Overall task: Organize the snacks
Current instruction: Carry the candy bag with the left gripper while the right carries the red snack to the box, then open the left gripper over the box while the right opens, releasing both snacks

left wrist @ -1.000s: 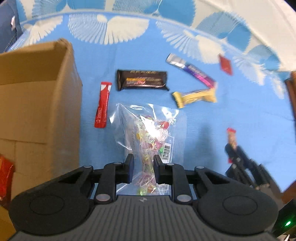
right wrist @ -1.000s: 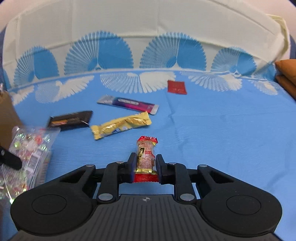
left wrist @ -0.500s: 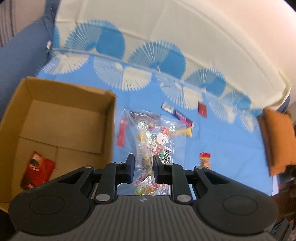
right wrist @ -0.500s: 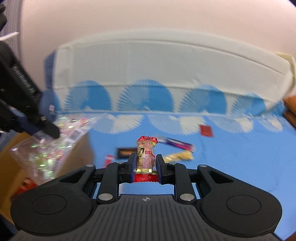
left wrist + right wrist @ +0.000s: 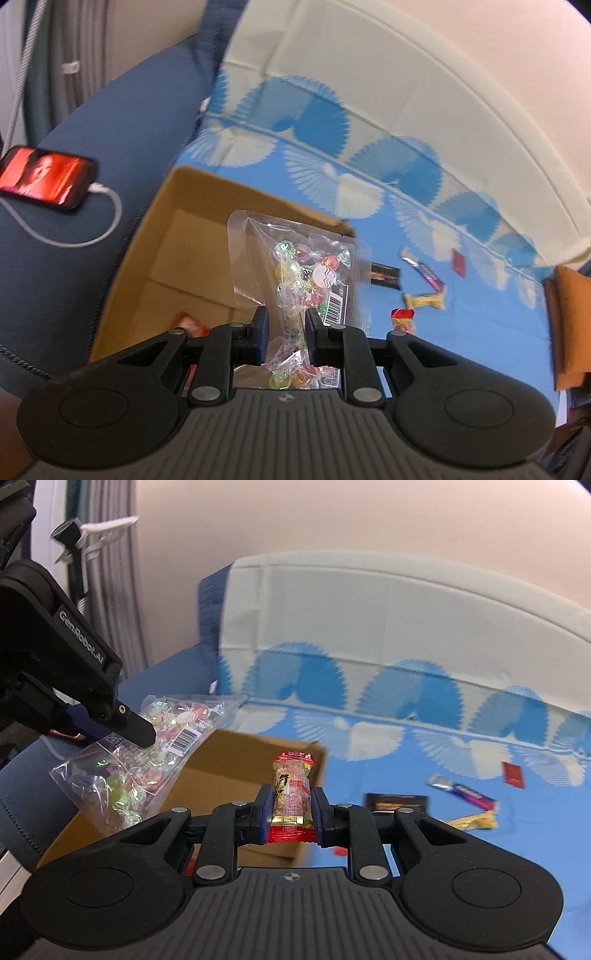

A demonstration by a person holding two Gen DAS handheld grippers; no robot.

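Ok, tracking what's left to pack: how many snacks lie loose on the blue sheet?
4: red packet farthest, purple bar, black bar, yellow bar nearest. A red scrap behind the right gripper may be a fifth.

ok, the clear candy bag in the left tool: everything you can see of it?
The candy bag is a clear, crinkly plastic pouch of bright, individually wrapped sweets, with a white barcode label and a round white sticker. The left tool is shut on its lower part, holding it aloft above the open cardboard box. Nothing else touches it.
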